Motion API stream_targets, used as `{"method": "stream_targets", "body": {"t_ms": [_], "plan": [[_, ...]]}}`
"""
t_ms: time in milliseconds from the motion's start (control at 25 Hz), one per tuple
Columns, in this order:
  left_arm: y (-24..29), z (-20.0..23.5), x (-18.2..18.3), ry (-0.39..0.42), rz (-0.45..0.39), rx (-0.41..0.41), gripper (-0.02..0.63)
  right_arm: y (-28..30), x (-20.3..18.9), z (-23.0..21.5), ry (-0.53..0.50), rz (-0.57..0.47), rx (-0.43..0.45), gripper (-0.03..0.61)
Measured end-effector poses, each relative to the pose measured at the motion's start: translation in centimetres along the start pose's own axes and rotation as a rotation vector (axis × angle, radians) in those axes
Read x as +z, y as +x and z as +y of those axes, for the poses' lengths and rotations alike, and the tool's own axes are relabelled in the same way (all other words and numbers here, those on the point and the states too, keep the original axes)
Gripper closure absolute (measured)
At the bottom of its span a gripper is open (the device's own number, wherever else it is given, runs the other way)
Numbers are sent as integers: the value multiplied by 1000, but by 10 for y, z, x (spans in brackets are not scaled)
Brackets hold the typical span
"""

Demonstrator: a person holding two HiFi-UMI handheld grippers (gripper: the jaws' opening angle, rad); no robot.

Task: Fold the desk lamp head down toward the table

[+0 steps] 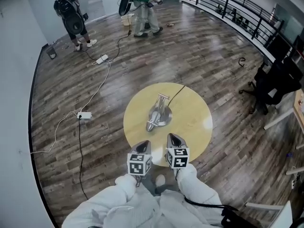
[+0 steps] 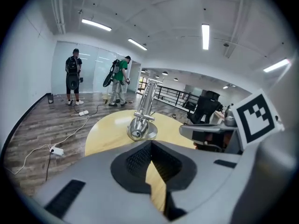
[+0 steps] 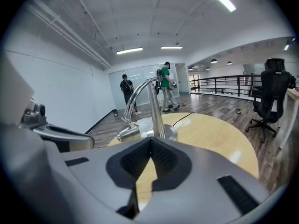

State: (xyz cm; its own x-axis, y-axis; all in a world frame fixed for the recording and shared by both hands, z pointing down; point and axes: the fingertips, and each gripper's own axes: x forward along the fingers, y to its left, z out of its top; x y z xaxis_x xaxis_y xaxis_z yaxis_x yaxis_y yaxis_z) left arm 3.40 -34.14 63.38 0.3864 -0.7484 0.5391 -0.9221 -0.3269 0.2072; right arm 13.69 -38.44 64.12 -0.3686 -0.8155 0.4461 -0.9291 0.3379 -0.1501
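Looking down on the round yellow tabletop [image 1: 194, 122], finding the desk lamp [image 1: 158, 114] sitting near its middle, head [image 1: 151, 126] lying low by the base; hovering at the near edge, apart from it, left hand-held gripper [image 1: 145, 145] and right hand-held gripper [image 1: 174, 137], both pressed together, gripping nothing.

A round yellow table [image 1: 195, 123] carries a silver desk lamp [image 1: 159, 116].

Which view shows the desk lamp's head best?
The right gripper view: it shows the lamp head side-on, lowered beside the base on the arched neck. The left gripper view shows it end-on against the base; the head view shows it small, from above.
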Motion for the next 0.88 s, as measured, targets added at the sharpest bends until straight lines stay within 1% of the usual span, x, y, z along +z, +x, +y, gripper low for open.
{"method": "stream_targets", "body": {"t_ms": [120,280,440,560,720,880], "plan": [[-12,-6,6,36,-41,-6,614,-18,-3,16,8,-9,7,566],[-28,-18,16,63,-86,-57,614,-40,4,33,-16,-42,-18,566],[-52,-19,20,44,-128,-98,614,-59,3,56,16,-69,-59,566],[-66,-18,17,45,-140,-110,614,-70,2,67,18,-85,-97,566],[-80,-16,7,33,-145,-104,614,-82,2,84,-9,-99,-100,566],[-85,-21,10,40,-159,-104,614,-90,13,85,-29,-126,-101,566]]}}
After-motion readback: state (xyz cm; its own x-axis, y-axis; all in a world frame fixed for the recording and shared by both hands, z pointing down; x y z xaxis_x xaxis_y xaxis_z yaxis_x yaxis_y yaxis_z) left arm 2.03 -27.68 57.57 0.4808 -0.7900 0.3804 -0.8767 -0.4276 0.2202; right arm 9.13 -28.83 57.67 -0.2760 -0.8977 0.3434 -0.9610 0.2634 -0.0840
